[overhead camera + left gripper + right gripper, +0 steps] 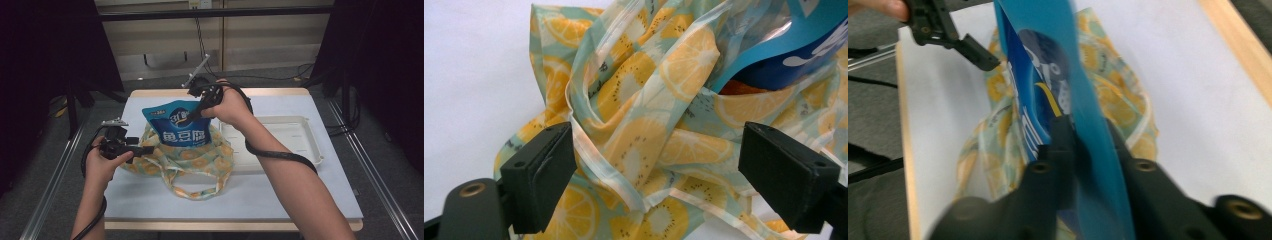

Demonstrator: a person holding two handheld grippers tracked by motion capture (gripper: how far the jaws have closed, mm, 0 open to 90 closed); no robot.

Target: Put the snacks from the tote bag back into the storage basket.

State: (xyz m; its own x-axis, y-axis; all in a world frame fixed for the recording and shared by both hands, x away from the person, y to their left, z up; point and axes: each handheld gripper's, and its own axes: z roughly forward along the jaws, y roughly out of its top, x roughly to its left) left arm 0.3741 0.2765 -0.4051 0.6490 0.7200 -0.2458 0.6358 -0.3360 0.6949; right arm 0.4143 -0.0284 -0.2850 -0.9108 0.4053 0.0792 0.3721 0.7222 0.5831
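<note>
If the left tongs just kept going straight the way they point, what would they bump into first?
Most likely the fruit-print cloth bag, bunched right between the open left tongs; the blue snack pouch sits behind it.

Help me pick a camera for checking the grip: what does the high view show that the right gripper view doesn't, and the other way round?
High view alone: the white tray right of the bag, both forearms, and the whole table.

Right gripper view alone: a close look at the right hand-held gripper, its jaws shut on the edge of the blue snack pouch.

Both: the pouch standing in the lemon-print bag, with the left hand-held gripper at the bag's edge.
</note>
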